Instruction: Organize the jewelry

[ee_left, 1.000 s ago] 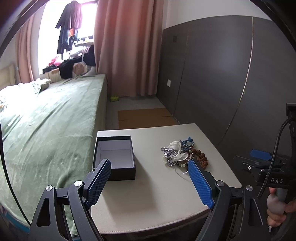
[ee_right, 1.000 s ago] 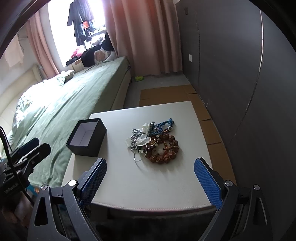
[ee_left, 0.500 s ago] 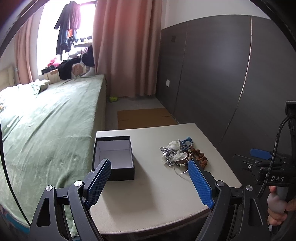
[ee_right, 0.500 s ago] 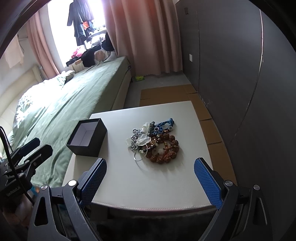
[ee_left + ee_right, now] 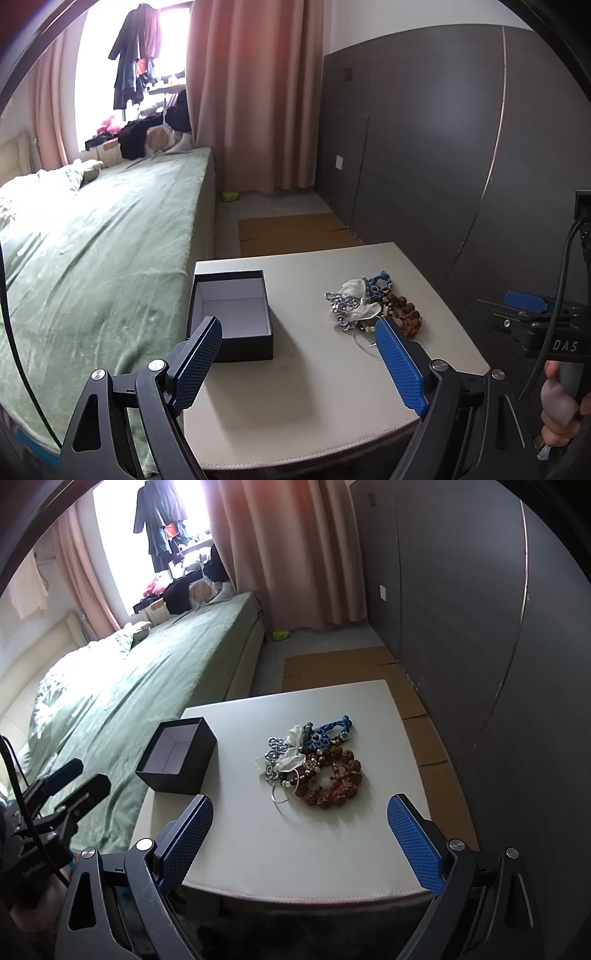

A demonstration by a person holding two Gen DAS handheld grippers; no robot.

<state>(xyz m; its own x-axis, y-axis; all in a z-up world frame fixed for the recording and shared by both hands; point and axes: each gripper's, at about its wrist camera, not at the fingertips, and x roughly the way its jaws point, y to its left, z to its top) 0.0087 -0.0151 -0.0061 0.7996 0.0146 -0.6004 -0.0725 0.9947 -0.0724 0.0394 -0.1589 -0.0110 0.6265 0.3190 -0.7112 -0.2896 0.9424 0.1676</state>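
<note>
1. The left gripper (image 5: 298, 362) sits at the bottom of the left view. Its two blue fingers (image 5: 195, 363) are spread wide and hold nothing.
2. The right gripper (image 5: 300, 843) sits at the bottom of the right view. Its fingers are spread wide too, and nothing is between them.
3. Both grippers hang above the near edge of a small white table (image 5: 332, 849).
4. A black box (image 5: 176, 755) with no lid stands on the left side of the table. It is white inside, with nothing in it.
5. A pile of jewelry (image 5: 314, 762) lies in the middle of the right view, apart from the box. It has a ring of brown beads (image 5: 332, 782), a blue knotted piece (image 5: 327, 733), and shiny silver bits.
6. A bed with a green cover (image 5: 92, 258) is on the left, beside the table.
7. Pink curtains (image 5: 255, 92) and hanging clothes (image 5: 135, 55) are far back, at the top.
</note>
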